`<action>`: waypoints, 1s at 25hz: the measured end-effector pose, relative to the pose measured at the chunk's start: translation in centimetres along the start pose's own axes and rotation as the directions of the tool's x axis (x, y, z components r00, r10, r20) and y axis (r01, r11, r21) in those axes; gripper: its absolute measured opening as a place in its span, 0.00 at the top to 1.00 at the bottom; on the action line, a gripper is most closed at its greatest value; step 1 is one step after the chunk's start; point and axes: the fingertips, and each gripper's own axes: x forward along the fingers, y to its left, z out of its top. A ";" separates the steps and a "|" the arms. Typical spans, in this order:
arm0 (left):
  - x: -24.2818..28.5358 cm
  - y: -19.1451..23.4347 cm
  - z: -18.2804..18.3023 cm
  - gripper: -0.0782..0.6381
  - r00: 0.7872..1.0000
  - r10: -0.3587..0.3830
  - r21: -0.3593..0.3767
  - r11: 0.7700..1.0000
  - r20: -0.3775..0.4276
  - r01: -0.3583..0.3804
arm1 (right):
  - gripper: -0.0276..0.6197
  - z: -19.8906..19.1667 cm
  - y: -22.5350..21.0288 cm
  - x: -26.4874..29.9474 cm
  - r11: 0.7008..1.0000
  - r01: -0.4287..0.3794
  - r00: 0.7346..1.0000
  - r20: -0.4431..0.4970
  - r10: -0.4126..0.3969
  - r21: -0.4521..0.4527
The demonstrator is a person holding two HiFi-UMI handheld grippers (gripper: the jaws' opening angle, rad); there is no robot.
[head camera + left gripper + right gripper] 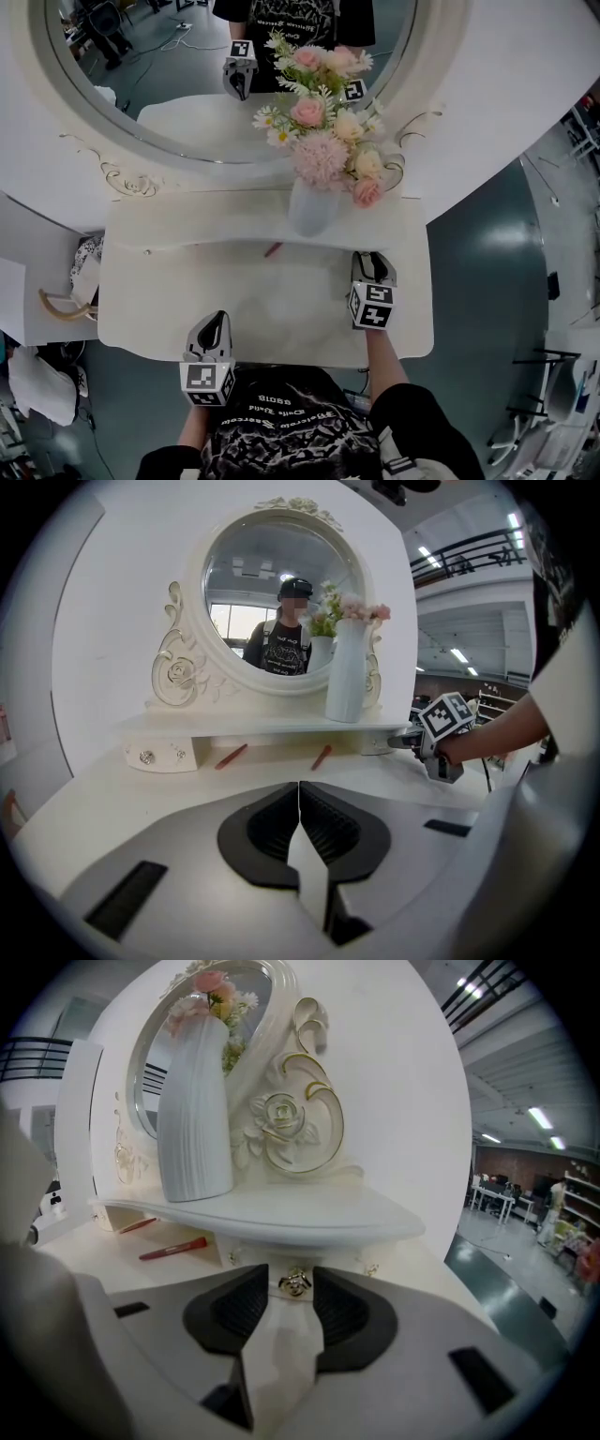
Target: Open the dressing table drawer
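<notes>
The white dressing table [281,314] has a small drawer under each end of its raised shelf. In the right gripper view the right drawer's gold knob [294,1282] sits between the tips of my right gripper [292,1290], whose jaws stand open on either side of it. From the head view the right gripper [373,255] reaches under the shelf's right end. My left gripper [217,319] hovers over the table's front edge, its jaws shut on nothing [299,786]. The left drawer [159,755] is closed.
A white vase [311,208] of flowers stands on the shelf in front of the round mirror [187,94]. Two red sticks [232,756] [321,757] lie under the shelf. A basket [64,302] sits left of the table and a chair frame [553,403] to the right.
</notes>
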 end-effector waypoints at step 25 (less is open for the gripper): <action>0.0 0.2 -0.1 0.87 1.000 0.015 -0.018 1.000 0.001 -0.015 | 0.80 -0.3 -0.4 0.2 0.998 0.047 0.999 -0.017 -0.048 -0.044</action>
